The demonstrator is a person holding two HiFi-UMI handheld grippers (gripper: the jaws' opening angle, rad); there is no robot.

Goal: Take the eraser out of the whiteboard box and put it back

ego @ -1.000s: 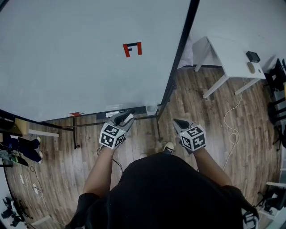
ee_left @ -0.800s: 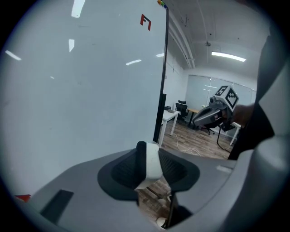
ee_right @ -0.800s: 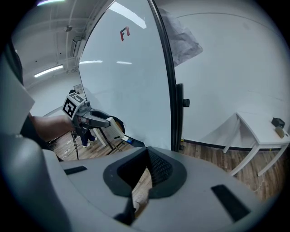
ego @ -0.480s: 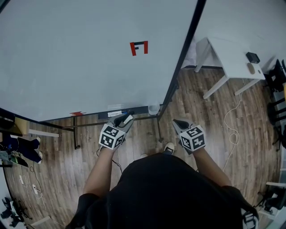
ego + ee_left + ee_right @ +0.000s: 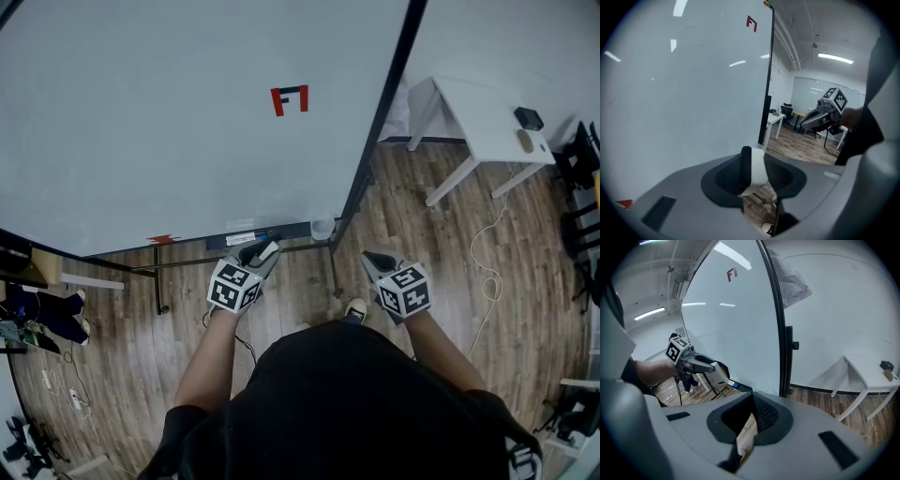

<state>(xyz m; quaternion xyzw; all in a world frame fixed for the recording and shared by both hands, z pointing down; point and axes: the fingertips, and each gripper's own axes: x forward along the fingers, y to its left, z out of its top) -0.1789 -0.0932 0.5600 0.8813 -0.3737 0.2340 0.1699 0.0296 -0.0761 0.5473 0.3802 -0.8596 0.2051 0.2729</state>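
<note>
- Two grippers sit low in the centre of the head view. The left gripper [image 5: 258, 251] is left of the middle and the right gripper [image 5: 377, 260] is right of it, well apart from each other.
- The left gripper's fingers are clamped on the eraser [image 5: 757, 171], a white block with a dark face. It stands upright between the pads.
- In the head view the eraser [image 5: 269, 250] is held in the air just below the whiteboard's lower edge, near the whiteboard box [image 5: 291, 231] but apart from it.
- That box appears to be the dark ledge along the board's bottom rail, though it is too small here to be sure. A clear cup [image 5: 322, 227] sits at its right end.
- The right gripper's fingers are narrow. Their tips seem to meet, with nothing between them and only wood floor [image 5: 749, 427] showing through the gap below.
- The whiteboard [image 5: 141, 122] fills the upper left of the frame and carries a small red and black mark [image 5: 290, 99].
- A white bench [image 5: 478, 112] stands at the upper right, with a small black object [image 5: 529, 117] on it.
</note>
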